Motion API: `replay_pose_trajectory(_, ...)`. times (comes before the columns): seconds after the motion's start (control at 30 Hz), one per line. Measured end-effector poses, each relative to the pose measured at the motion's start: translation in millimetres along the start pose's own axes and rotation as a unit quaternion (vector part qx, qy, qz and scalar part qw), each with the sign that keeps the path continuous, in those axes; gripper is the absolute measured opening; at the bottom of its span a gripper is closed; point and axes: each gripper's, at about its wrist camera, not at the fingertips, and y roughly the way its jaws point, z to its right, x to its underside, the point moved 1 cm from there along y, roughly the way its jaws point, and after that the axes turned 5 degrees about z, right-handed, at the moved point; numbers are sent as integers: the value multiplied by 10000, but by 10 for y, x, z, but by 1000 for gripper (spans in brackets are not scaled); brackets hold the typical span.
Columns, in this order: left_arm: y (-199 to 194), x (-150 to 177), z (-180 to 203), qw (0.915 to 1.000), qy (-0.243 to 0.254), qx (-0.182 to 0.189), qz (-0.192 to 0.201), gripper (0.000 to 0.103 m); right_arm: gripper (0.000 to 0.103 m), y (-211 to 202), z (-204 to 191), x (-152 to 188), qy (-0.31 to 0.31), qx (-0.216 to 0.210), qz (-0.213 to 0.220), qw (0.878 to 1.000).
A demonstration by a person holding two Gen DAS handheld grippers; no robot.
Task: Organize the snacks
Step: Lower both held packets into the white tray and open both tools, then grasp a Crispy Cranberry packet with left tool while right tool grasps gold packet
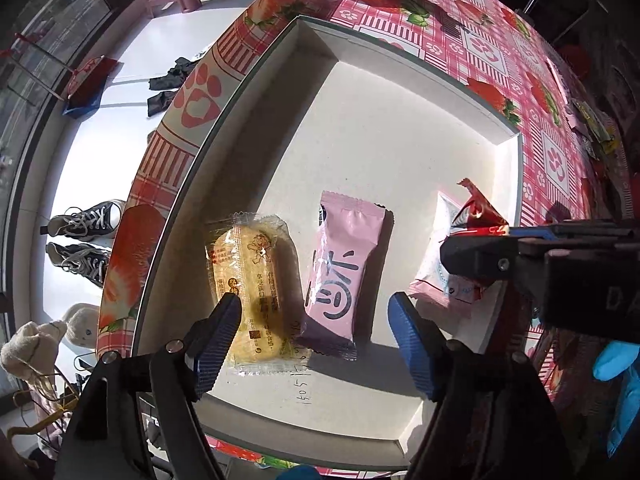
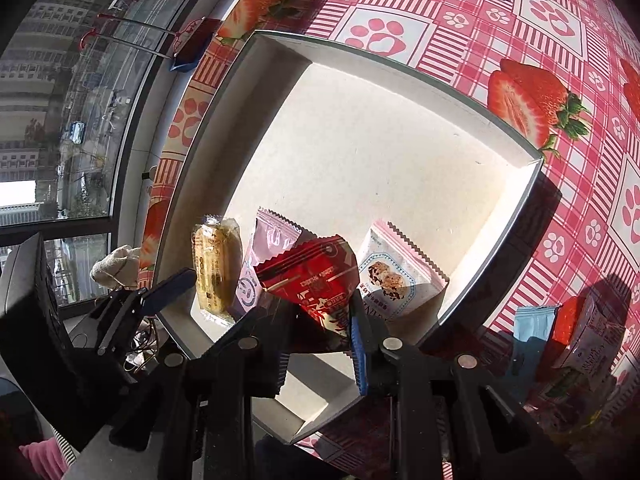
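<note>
The left tool (image 1: 316,322) hangs open over the white tray (image 1: 400,80), its fingers apart above the yellow snack (image 1: 252,280) and pink snack (image 1: 340,268) lying side by side; the right tool (image 2: 320,344) pinches a red packet (image 2: 312,276) above the tray on the bench (image 2: 560,20).
</note>
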Motion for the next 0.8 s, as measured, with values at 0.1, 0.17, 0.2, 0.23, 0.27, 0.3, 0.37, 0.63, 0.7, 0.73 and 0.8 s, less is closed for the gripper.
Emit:
replay_pose_trajectory(0.1,43,6,-10,9999,57,-98,-75,85,52,47,-30,-15,3,121,-41,9999)
replay_pose_trajectory(0.17,57,16,-5,9996,146,-225,-71,93,73,70,-85,-26,-7,212,6,9998)
replay_pose_trajectory(0.2,71,15,2,9995,183,-253,-90,94,79,68,-90,-21,-19,250,31,9997)
replay_pose_trajectory(0.23,80,16,5,9994,199,-259,-109,94,82,67,-94,-18,-25,309,44,9995)
replay_pose_trajectory(0.27,83,19,0,9995,196,-216,-105,94,94,69,-95,-16,-17,381,61,9993)
replay_pose_trajectory(0.3,78,14,-9,9997,183,-146,-116,95,102,48,-82,-18,9,439,113,9990)
replay_pose_trajectory(0.37,69,14,-22,9997,197,-135,-106,95,102,-47,6,-11,21,690,280,9972)
replay_pose_trajectory(0.63,-15,20,-30,9992,258,-300,-93,95,102,-274,343,30,578,1026,527,9916)
replay_pose_trajectory(0.7,-65,42,-36,9991,265,-312,-86,95,102,-328,498,94,826,1123,496,9890)
replay_pose_trajectory(0.73,-80,57,-28,9991,280,-319,-88,95,102,-360,579,129,960,1156,490,9874)
replay_pose_trajectory(0.8,-109,108,61,9986,375,-364,-112,95,102,-435,754,214,1262,1212,499,9833)
